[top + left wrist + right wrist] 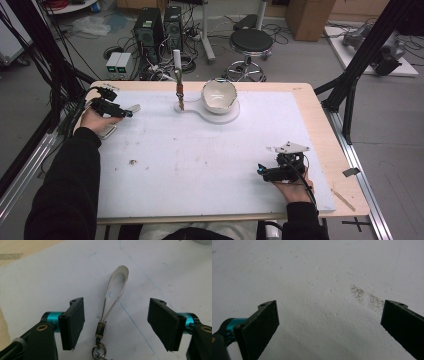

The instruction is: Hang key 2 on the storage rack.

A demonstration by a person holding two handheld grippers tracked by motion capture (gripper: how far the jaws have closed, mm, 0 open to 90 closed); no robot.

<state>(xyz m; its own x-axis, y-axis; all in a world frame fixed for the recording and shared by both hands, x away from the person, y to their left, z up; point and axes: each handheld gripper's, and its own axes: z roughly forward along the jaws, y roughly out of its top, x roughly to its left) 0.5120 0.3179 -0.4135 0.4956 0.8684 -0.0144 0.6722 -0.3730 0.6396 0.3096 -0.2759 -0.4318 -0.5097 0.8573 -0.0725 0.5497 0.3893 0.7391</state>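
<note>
At the far left of the worktop (310, 107), the left tongs (131, 111) lie low over the white sheet (200, 160), held in the person's left hand (95, 120). In the left gripper view their 2 black jaws stand spread wide, and between them, touching neither, lies 1 key strap (113, 293): a pale loop flat on the sheet, gathered into a metal clasp (101, 330) with a small ring (98, 350) below it. Faint blue pen lines cross the sheet around it.

Toward the middle, near the far edge, 1 white bowl (218, 95) sits tilted on a white flat base (220, 116). Just to its left 1 thin upright post (179, 80) rises from the same base, white above and brownish lower down.

1 small dark speck (133, 162) marks the sheet left of centre.

At the right, near the front edge, the right tongs (261, 171) rest in the right hand (292, 187). Their 2 jaws are spread wide over bare sheet, with 1 greyish smudge (367, 297) ahead of them.
</note>
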